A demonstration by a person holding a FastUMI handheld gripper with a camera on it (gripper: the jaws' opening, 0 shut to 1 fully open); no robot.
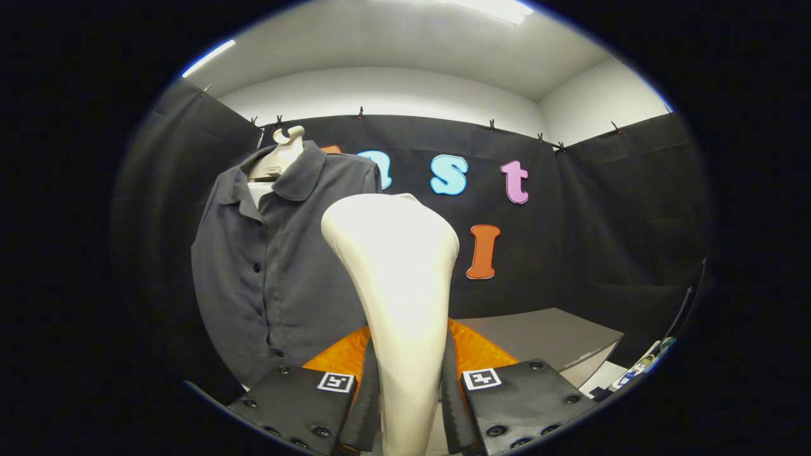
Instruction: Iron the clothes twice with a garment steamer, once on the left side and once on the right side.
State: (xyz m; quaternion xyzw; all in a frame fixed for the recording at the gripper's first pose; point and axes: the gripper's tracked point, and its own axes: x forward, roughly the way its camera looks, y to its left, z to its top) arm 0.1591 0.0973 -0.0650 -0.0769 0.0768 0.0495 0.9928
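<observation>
Gripper view: tongs [410, 405] clamped on garment steamer [396, 278], both fingers pressing its narrow handle from either side.
Steamer position: between the fingers, rising ahead of them, in front of the shirt's right-hand part and the booth wall.
Steamer axis: long axis runs upright, handle at the bottom between the fingers, broad head at the top, tilted slightly toward the shirt [279, 266].
Steamer shape: slim neck flaring to a rounded, paddle-like head; smooth, glossy cream plastic, bright highlight on the upper left of the head.
Steam face: cannot tell, the rounded back of the head faces the camera.
Shirt: dark grey, matte woven fabric, soft collar, button placket down the front, small dark buttons; hangs on a pale mannequin torso [282, 158], neck stub showing above the collar.
Shirt vs steamer: head overlaps the shirt's edge in view; contact cannot be judged.
Desk [557, 335]: grey, flat, matte, beyond the fingers to the right.
Orange pad [472, 348]: quilted, shiny, just behind the steamer handle.
</observation>
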